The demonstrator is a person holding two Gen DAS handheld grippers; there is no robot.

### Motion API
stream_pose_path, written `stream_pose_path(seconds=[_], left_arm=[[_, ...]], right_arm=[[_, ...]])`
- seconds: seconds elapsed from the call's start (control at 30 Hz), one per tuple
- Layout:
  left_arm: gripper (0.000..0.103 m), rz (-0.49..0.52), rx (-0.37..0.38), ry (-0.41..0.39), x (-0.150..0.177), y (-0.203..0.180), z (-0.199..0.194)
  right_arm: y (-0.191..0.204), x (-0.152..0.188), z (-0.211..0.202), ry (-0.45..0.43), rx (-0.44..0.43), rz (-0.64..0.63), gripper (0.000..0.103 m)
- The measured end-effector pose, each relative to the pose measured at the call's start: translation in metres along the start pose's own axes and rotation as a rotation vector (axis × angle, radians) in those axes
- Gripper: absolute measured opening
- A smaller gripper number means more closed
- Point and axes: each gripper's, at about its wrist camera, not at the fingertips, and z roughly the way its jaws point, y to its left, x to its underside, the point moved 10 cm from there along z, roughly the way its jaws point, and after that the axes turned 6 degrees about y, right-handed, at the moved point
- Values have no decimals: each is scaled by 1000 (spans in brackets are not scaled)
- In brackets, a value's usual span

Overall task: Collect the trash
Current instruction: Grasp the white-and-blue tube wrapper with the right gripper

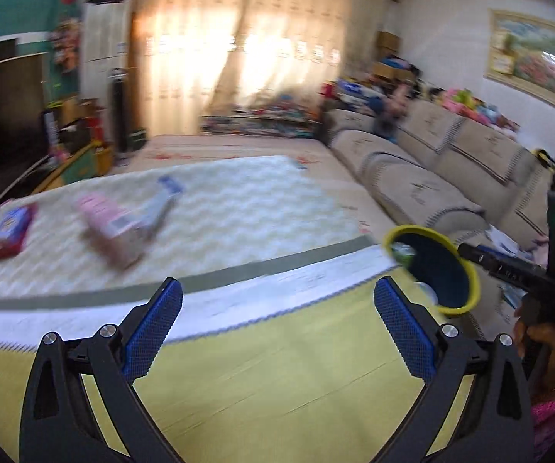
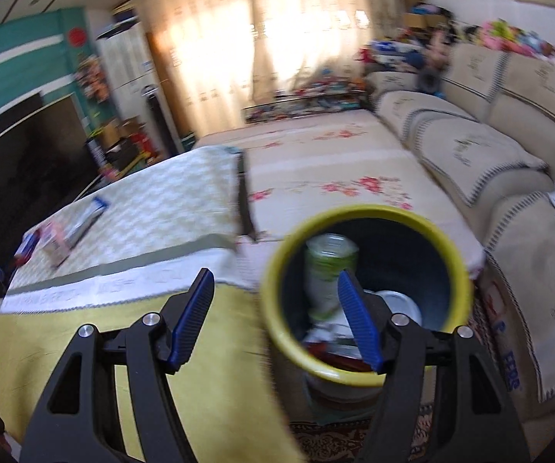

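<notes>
Round bin (image 2: 366, 370): yellow rim, dark blue inside. Can inside it (image 2: 329, 266): green and white. Worktop cloth (image 1: 277, 366): plain yellow-green; white runner (image 1: 239, 293) with grey band; pale zigzag-patterned quilt (image 1: 246, 208). Carton on quilt (image 1: 107, 227): pink. Floor mat (image 2: 335, 162): cream with red flower print. Sofa covers (image 2: 482, 154): beige, dark striped edging. Gripper pads (image 1: 154, 332): blue, dotted texture, on black arms.

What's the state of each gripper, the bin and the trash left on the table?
Left gripper: open, empty, above the table.
Right gripper: open, empty, at the bin's mouth.
Yellow-rimmed dark round bin: upright, partly filled.
Green-and-white can: inside the bin.
Pink packet: lying on the patterned table cloth.
Blue-and-red packet: lying at the table's far left edge.
</notes>
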Motion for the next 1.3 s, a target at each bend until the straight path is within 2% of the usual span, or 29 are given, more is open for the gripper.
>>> stream_pose_path(seconds=[0.17, 0.27, 0.37, 0.47, 0.53, 0.63, 0.73, 0.87, 1.07, 1.2, 1.3], left_arm=[[98, -78, -72, -11, 20, 61, -6], [98, -124, -109, -32, 22, 103, -5], [98, -128, -151, -57, 17, 135, 0], [98, -165, -195, -37, 19, 169, 13], [98, -229, -191, -20, 25, 187, 15], [98, -277, -196, -9, 31, 203, 19], [98, -282, -221, -26, 34, 205, 15], [98, -270, -233, -29, 35, 203, 14], [98, -277, -231, -20, 38, 199, 12], [98, -289, -219, -14, 40, 199, 14], [98, -289, -210, -8, 40, 197, 16]], right_arm=[[93, -13, 23, 34, -103, -142, 64], [146, -22, 36, 40, -157, -230, 64], [195, -31, 51, 51, -198, -306, 64], [238, -33, 70, 76, -246, -367, 64], [263, -36, 81, 73, -256, -415, 64], [282, -46, 102, 93, -226, -448, 64], [301, -58, 132, 146, -232, -433, 63], [321, -69, 164, 209, -235, -417, 50], [343, -67, 201, 320, -251, -354, 47], [348, -61, 213, 356, -246, -335, 47], [352, -58, 222, 376, -231, -333, 38]])
